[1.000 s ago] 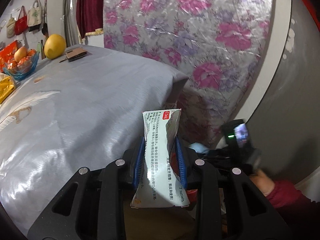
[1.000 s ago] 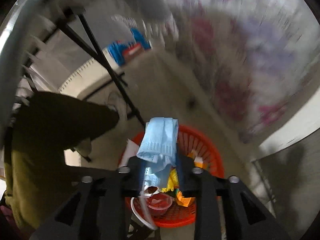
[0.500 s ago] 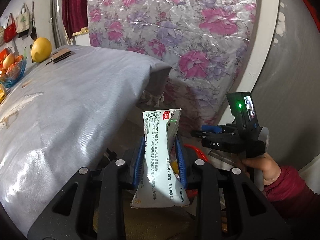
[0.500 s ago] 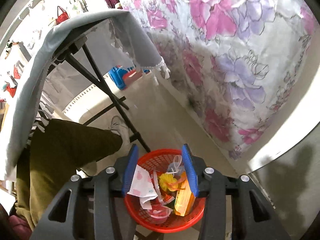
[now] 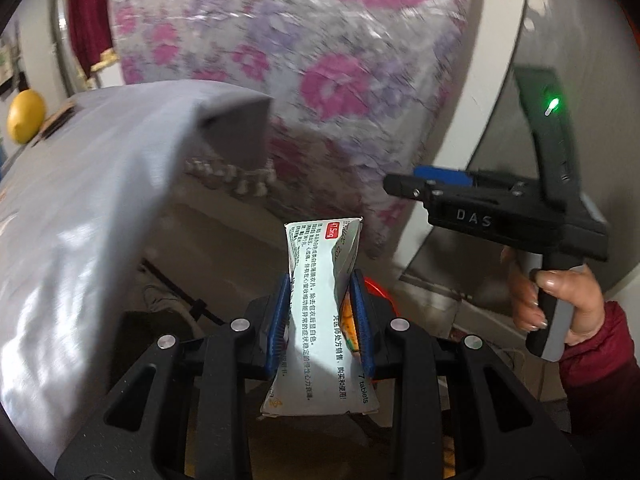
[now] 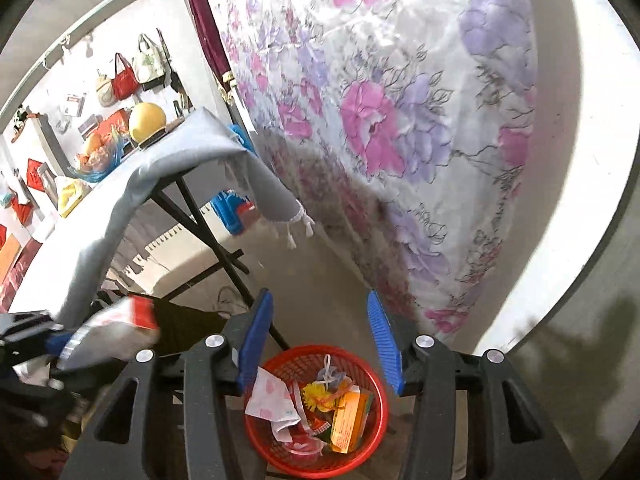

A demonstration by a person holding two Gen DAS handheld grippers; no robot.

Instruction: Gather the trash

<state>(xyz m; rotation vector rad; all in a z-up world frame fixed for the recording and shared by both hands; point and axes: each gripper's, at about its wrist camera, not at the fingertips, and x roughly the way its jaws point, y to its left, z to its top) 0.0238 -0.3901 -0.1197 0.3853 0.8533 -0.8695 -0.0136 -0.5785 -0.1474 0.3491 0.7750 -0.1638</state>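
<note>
The left gripper [image 5: 320, 316] is clamped on a crumpled white tablet box [image 5: 322, 320] printed with Chinese text, which stands upright between its blue pads beside the edge of the grey-clothed counter [image 5: 100, 200]. The right gripper [image 6: 320, 340] has just been opening; its jaws stand apart with nothing between them, above the red trash basket [image 6: 372, 440] on the floor. The basket holds a pink-spotted wrapper [image 6: 270, 400], an orange carton [image 6: 350, 420] and other litter. A hand [image 5: 560, 304] in a red sleeve grips the right gripper's handle.
</note>
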